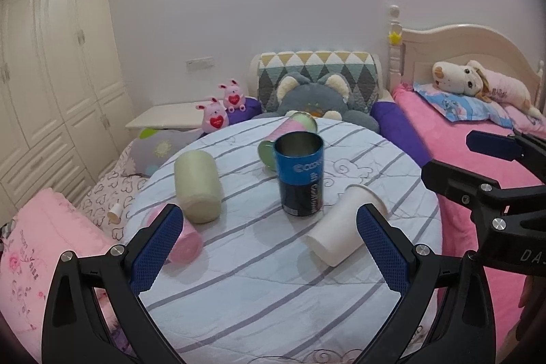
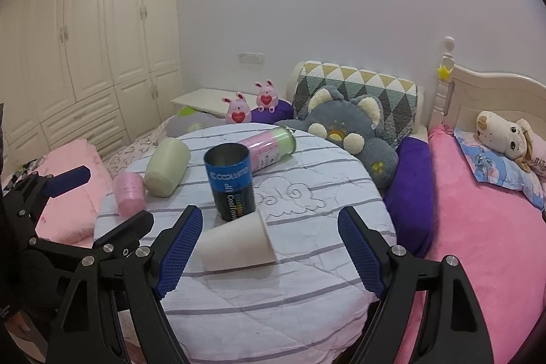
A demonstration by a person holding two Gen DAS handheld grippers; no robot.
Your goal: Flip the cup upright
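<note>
A round table [image 1: 259,295] with a striped cloth holds several cups. A blue metal cup [image 1: 300,174] [image 2: 230,181] stands upright in the middle. A white paper cup [image 1: 344,226] [image 2: 239,244] lies on its side in front of it. A pale green cup [image 1: 198,186] [image 2: 167,168], a small pink cup [image 1: 186,241] [image 2: 128,195] and a pink-and-green cup [image 1: 290,133] [image 2: 271,147] also lie on their sides. My left gripper [image 1: 269,251] is open and empty, low over the table. My right gripper [image 2: 269,253] is open, its fingers either side of the white paper cup.
A pink bed [image 2: 477,227] lies to the right with a plush dog [image 2: 505,139]. A grey cat plush [image 2: 348,125], patterned cushion [image 1: 317,74] and two pink bunnies [image 1: 223,106] sit behind the table. Wardrobes [image 2: 85,40] line the left wall.
</note>
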